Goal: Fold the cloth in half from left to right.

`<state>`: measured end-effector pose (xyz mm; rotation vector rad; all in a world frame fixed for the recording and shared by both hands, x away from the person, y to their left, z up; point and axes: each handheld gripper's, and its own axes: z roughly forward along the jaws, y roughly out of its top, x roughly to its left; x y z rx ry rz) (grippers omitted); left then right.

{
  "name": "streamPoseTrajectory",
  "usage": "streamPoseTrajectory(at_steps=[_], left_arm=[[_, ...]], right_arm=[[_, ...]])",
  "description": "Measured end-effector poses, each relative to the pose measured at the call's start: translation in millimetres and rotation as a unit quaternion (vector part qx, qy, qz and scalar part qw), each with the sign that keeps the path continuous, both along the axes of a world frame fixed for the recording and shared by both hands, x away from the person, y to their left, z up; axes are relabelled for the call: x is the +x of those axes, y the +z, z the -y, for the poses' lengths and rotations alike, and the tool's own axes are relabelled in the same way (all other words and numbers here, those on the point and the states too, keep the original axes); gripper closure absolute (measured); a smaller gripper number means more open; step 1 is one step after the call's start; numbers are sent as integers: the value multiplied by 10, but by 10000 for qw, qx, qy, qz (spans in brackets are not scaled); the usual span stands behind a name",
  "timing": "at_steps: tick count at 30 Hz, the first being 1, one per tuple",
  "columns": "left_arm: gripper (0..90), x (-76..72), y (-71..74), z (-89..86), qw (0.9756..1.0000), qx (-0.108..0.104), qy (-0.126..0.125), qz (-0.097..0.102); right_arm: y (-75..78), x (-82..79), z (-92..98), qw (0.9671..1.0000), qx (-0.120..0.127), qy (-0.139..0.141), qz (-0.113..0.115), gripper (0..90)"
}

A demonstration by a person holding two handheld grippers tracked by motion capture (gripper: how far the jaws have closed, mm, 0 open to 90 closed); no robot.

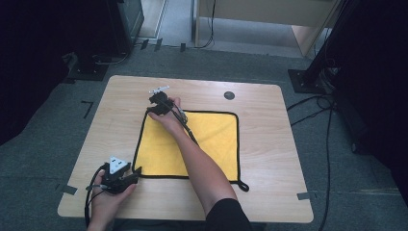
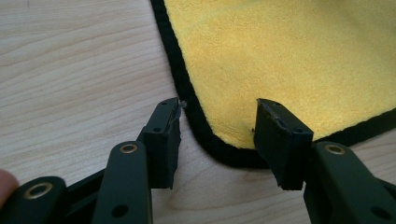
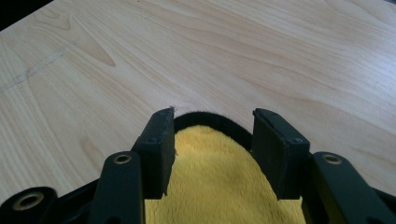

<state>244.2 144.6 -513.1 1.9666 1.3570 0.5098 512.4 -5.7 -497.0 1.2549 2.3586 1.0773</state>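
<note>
A pale wooden table (image 1: 269, 144) is found carrying a yellow cloth (image 1: 211, 139) with a black bound edge, laid flat and roughly square at the table's middle, its sides running about parallel to the table's edges, so that no long axis of note can be made out. A small black hanging loop (image 1: 243, 185) is seen at the cloth's near right corner. The left gripper (image 1: 137, 172) is held low at the near left corner of the cloth (image 2: 280, 60); its jaws are seen parted at a middling width, astride that corner, with the rounded black binding (image 2: 219, 147) lying between them and not yet pinched. The right gripper (image 1: 153, 107) is reached across to the far left corner, the right forearm lying diagonally over the cloth; its jaws are likewise set partly open, with the rounded corner of the cloth (image 3: 212, 186) lying between them and no pressure on it evident. Each corner is thus judged to lie directly ahead of its own gripper, so that closing rather than travel appears to be what the coming move calls for. A small dark round disc (image 1: 229, 95) is noted on the far part of the table, well apart from the cloth. No brand, label or legible writing is found on anything.
</note>
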Motion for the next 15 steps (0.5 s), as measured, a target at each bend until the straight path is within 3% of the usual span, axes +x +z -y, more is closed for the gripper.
streamPoseTrajectory(at_steps=[5,9,15], left_arm=[[620,-13,10,-6,9998,-136,-85,-81],[698,-18,11,-16,9996,-140,-240,-94],[786,-13,18,-37,9989,-214,-364,-181]], right_arm=[[-34,109,-25,9998,-126,-79,-89,503],[-102,127,-20,9991,-397,121,-5,546],[-108,105,-55,9990,-316,306,55,799]])
